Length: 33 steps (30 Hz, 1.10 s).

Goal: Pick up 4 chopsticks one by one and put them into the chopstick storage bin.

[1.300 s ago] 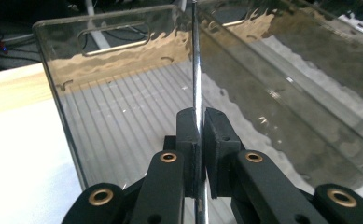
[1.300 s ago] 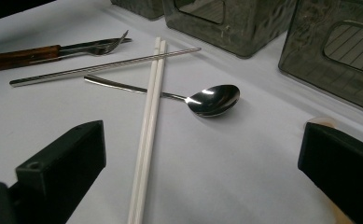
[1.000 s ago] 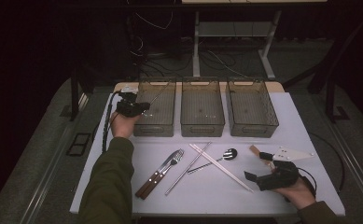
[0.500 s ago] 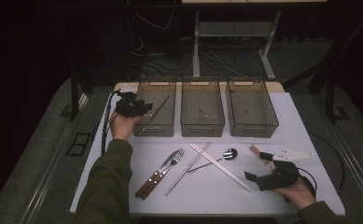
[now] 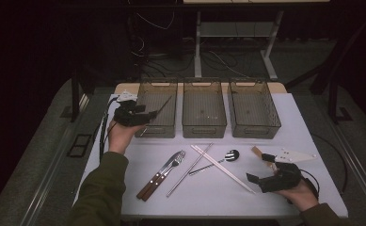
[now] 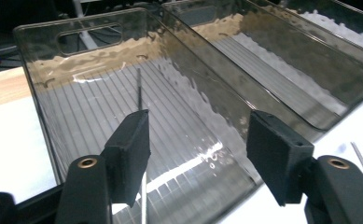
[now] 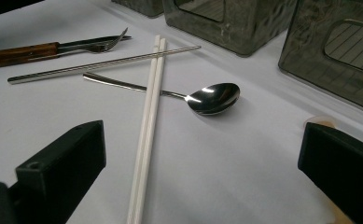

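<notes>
1. Since the earlier frame, the left gripper (image 5: 145, 114) has been spreading its jaws over the left bin (image 5: 148, 128) and backing off a little; nothing is between them now, and the thin metal rod (image 6: 138, 88) it carried leans inside that bin, its tip up against the wall.
2. Risk, as I judge it: the rod stands tilted rather than flat, so a brush from the retreating jaws could flick it out over the rim.
3. Right gripper (image 5: 264, 178) rests wide open near the white chopsticks (image 7: 147, 121) and spoon (image 7: 214, 98), holding nothing; a careless reach could scatter the crossed pieces.
4. Middle bin (image 5: 204, 127) and right bin (image 5: 253, 128) look empty.
</notes>
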Each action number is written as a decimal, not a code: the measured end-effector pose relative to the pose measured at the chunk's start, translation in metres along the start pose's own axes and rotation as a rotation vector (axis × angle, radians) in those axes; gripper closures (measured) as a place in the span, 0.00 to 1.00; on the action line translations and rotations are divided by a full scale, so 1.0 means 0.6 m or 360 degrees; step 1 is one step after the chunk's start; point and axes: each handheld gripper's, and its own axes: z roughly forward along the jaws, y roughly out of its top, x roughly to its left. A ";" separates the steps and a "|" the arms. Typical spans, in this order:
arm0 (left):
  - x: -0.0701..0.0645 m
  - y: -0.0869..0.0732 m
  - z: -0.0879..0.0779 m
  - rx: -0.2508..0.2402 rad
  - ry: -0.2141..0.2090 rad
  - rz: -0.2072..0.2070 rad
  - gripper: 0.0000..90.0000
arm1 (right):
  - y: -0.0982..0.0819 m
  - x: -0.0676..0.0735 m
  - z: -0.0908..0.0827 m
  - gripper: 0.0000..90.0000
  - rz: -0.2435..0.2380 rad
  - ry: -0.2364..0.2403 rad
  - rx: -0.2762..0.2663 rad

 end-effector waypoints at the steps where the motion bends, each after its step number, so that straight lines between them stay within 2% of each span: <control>1: -0.002 -0.002 -0.003 0.0005 -0.0011 0.0005 0.41 | 0.000 0.000 0.000 0.01 -0.0002 0.0000 0.0000; 6: -0.019 -0.016 -0.015 -0.0003 -0.0056 0.0030 0.37 | 0.000 0.000 0.000 0.01 0.0002 0.0016 -0.0005; 15: -0.065 -0.056 -0.021 -0.0009 -0.0136 0.0073 0.33 | 0.001 -0.008 0.004 0.01 0.0022 0.0041 -0.0017; 21: -0.096 -0.079 -0.026 0.0007 -0.0154 0.0115 0.31 | 0.003 -0.014 0.003 0.01 0.0040 0.0029 -0.0022; 27: -0.125 -0.100 -0.032 0.0026 -0.0193 0.0136 0.27 | 0.002 -0.012 0.002 0.01 0.0033 0.0017 -0.0024; 33: -0.149 -0.116 -0.039 0.0038 -0.0225 0.0173 0.27 | 0.001 -0.008 0.001 0.01 0.0031 0.0016 -0.0017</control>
